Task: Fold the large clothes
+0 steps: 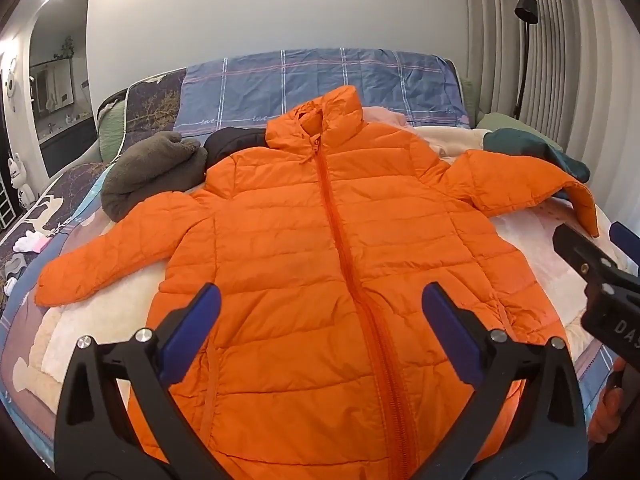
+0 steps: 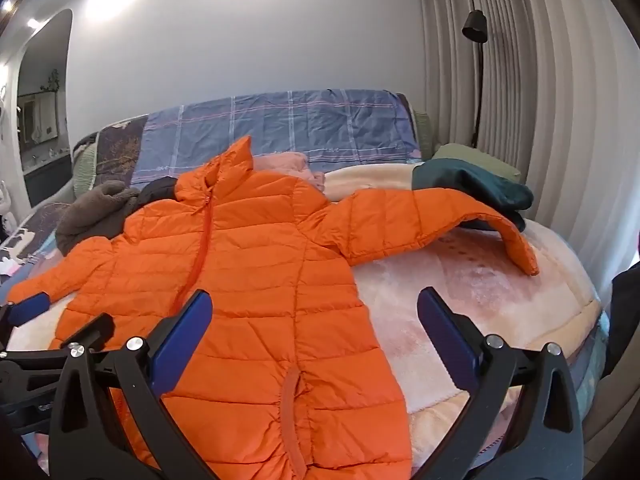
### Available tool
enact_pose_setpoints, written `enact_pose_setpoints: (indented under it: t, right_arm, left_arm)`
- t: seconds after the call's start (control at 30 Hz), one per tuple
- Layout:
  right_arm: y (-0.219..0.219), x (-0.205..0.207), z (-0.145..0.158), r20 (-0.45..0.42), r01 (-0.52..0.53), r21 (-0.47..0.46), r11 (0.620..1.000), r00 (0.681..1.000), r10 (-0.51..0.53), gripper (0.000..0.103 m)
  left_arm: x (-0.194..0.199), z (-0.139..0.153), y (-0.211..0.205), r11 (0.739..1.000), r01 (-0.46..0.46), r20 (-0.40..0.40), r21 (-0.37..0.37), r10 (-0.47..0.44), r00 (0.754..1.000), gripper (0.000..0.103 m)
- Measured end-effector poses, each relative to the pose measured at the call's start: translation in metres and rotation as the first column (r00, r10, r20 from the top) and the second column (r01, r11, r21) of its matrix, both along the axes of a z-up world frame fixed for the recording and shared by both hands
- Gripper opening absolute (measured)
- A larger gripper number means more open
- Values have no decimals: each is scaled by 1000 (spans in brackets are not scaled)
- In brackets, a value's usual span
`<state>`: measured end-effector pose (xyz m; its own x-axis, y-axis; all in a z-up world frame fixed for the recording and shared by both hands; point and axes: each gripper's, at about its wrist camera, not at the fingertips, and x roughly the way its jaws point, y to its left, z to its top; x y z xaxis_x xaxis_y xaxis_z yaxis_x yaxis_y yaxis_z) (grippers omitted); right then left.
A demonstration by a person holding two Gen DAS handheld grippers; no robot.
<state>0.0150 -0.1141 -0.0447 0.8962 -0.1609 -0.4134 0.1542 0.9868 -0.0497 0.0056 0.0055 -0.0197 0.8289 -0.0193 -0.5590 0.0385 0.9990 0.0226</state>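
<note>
Hiding the jacket (image 1: 280,240) hem, both hand-held grippers (image 1: 320,312) (image 2: 314,316) hover spread wide.

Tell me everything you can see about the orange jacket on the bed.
The orange jacket is a quilted, shiny puffer with a hood and a closed orange front zipper. It lies flat, front up, on a pale fleecy blanket, sleeves spread; one cuff droops off a dark green garment. Neither open gripper touches it.

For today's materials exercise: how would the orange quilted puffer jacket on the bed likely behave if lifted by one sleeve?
The orange quilted puffer jacket would probably drape limply: its sleeve already bends over. Puffy quilting suggests lightness for its size. The sheen hints at slippery fabric.
</note>
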Motion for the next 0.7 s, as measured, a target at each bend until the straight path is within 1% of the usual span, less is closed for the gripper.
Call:
enact_pose_setpoints:
  t: [0.5, 0.7]
  right_arm:
    - [0, 0, 1, -8, -11, 5, 1000, 1000, 11, 102]
    - [1, 0, -1, -7, -10, 6, 1000, 1000, 10, 102]
  left_arm:
    - [-7, 1, 1, 1000, 19, 20, -11, -19, 1000, 101]
    - [-9, 0, 3, 999, 29, 28, -27, -28, 999, 101]
